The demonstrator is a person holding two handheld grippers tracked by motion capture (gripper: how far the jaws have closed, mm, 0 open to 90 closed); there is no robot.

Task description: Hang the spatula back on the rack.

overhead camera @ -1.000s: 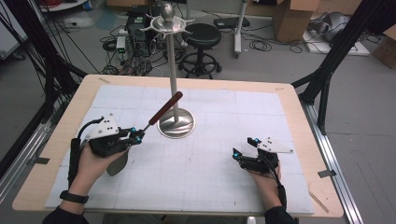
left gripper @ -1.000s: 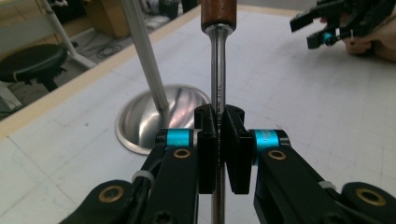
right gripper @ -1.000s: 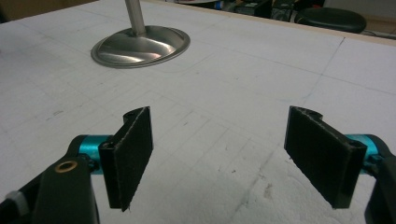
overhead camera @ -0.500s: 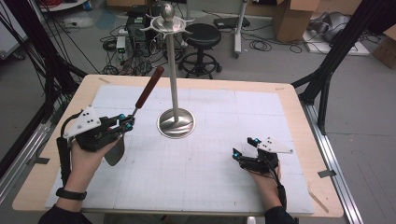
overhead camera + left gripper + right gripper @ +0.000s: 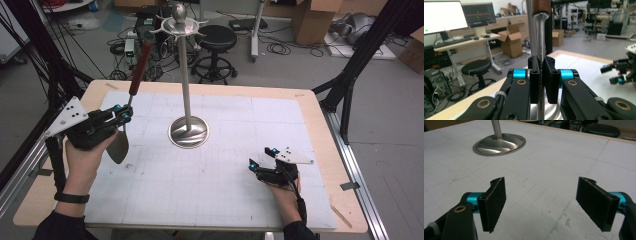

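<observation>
A spatula with a red-brown handle (image 5: 140,67), a thin metal shaft and a grey blade (image 5: 118,146) is held nearly upright, lifted off the mat at the table's left. My left gripper (image 5: 124,114) is shut on its shaft, handle up and blade hanging below. In the left gripper view the pads (image 5: 551,80) press on the shaft (image 5: 540,37) under the handle (image 5: 541,6). A steel stand (image 5: 185,75) with hooks at its top rises from a round base (image 5: 188,132) at mid table. My right gripper (image 5: 255,165) rests low at the front right, open and empty (image 5: 541,202).
A white gridded mat (image 5: 240,200) covers the wooden table (image 5: 325,130). The stand's base (image 5: 499,143) lies ahead and left of the right gripper. A black stool (image 5: 215,40), cables and cardboard boxes sit on the floor beyond the far edge.
My left hand has moved left and up with the spatula. Its handle has swung from leaning toward the stand's pole to nearly upright, left of the stand. The right gripper has stayed put.
</observation>
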